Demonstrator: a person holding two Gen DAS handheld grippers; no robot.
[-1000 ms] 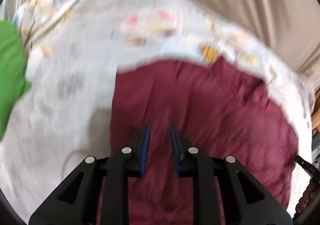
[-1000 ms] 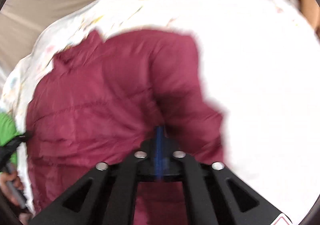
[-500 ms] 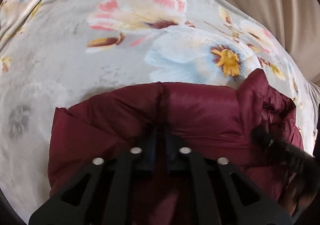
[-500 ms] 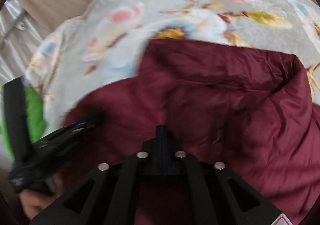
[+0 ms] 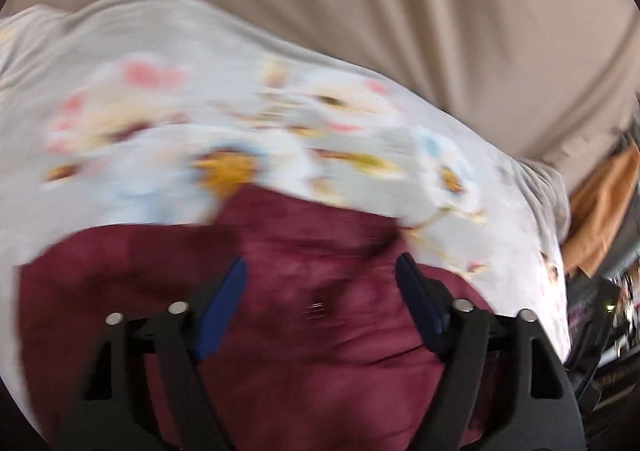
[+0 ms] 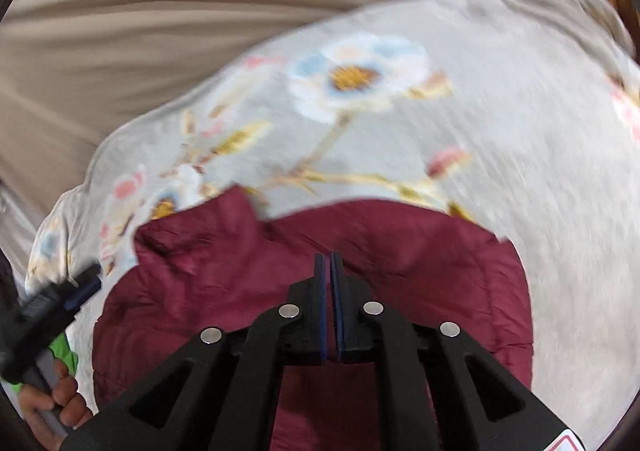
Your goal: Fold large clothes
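- Left gripper (image 5: 320, 275) hovering spread over the puffy maroon quilted jacket (image 5: 304, 331), gripping nothing.
- Right gripper (image 6: 329, 263) pressed together; no fabric visibly pinched.
- Jacket lying bunched on the grey floral blanket (image 6: 500, 131).
- Judged step: between folds; next calls for re-pinching an edge.

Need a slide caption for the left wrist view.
Left tool open above the maroon puffer jacket on the floral blanket.

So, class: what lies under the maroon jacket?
The maroon jacket rests on a grey floral blanket, which shows around its far and side edges. Whatever lies beneath the jacket's middle, and beneath the blanket, is covered.
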